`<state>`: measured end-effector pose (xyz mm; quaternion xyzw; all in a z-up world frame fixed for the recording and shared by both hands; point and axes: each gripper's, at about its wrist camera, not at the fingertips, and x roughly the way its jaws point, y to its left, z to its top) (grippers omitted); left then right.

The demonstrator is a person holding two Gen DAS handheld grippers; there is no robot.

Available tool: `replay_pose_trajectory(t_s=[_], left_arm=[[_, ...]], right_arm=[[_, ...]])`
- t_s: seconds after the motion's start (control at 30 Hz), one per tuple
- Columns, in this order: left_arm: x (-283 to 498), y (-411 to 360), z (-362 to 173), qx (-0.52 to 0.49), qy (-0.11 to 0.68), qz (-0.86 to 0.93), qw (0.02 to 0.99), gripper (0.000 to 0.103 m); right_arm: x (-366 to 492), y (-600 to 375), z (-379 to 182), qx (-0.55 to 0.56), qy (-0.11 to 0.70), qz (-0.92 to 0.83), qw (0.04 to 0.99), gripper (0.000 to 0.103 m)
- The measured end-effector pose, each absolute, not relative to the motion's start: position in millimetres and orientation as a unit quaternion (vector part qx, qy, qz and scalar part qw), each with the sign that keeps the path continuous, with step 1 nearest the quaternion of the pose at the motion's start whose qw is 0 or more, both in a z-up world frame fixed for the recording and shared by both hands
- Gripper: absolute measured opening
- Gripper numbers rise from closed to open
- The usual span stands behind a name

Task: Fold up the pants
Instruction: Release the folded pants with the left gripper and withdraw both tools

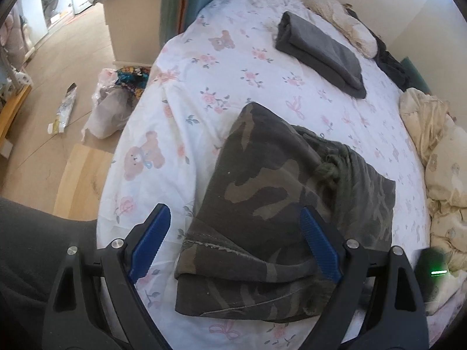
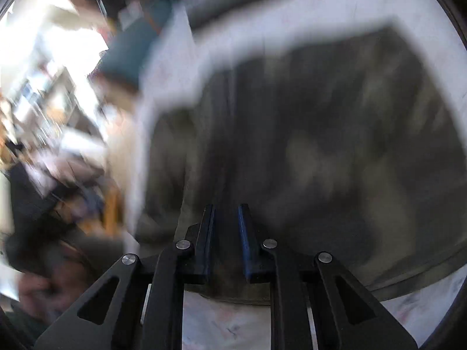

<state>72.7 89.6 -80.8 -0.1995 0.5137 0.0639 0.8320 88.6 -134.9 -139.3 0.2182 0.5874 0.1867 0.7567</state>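
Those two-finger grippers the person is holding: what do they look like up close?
Both look alike. The left gripper has black angular linkage arms with triangular cut-outs, round silver pivot pins, and blue ribbed pads lining its fingers. The right gripper shows the same black arms, silver pins and blue pads. Dark fabric, perhaps the person's clothing, shows beside the left one.

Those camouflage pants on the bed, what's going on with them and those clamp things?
A person is folding laundry with two hand-held grippers. The camouflage pants lie already folded into a bundle on the flowered bedsheet. The left gripper hangs over the bundle's near end, jaws wide apart, holding nothing. The right gripper is over the same fabric with jaws nearly together; that view is too blurred to show a grip. A folded grey garment lies farther up the bed.
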Motion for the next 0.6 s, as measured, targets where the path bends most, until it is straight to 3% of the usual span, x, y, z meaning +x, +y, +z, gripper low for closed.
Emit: replay_pose_trajectory(t_s=[0.07, 0.17, 0.23, 0.27, 0.3, 0.37, 0.47, 0.6], left_arm=[[71.0, 88.3, -78.0, -0.194, 0.509, 0.058, 0.837, 0.088], [69.2, 90.9, -75.0, -0.190, 0.504, 0.059, 0.840, 0.088], [68.3, 93.5, -75.3, -0.195, 0.504, 0.061, 0.839, 0.088], [68.5, 94.4, -76.1, -0.198, 0.505, 0.063, 0.838, 0.088], [69.5, 95.2, -77.5, -0.201, 0.507, 0.065, 0.836, 0.088], [70.9, 95.1, -79.2, -0.206, 0.510, 0.067, 0.832, 0.088], [71.9, 90.4, -78.8, -0.209, 0.511, 0.065, 0.832, 0.088], [72.9, 79.8, -76.7, -0.203, 0.509, 0.056, 0.834, 0.088]], right_arm=[[87.5, -117.9, -165.8, 0.208, 0.626, 0.173, 0.732, 0.015], [88.1, -124.6, -154.2, 0.244, 0.616, 0.169, 0.729, 0.017], [83.7, -141.3, -136.6, 0.266, 0.597, 0.168, 0.738, 0.023], [79.8, -155.9, -122.3, 0.281, 0.577, 0.163, 0.749, 0.034], [75.9, -174.9, -108.8, 0.306, 0.549, 0.159, 0.761, 0.065], [71.0, -209.9, -94.0, 0.343, 0.501, 0.130, 0.784, 0.098], [60.1, -276.1, -96.3, 0.381, 0.462, 0.006, 0.801, 0.098], [46.5, -332.9, -138.4, 0.426, 0.474, -0.116, 0.762, 0.096]])
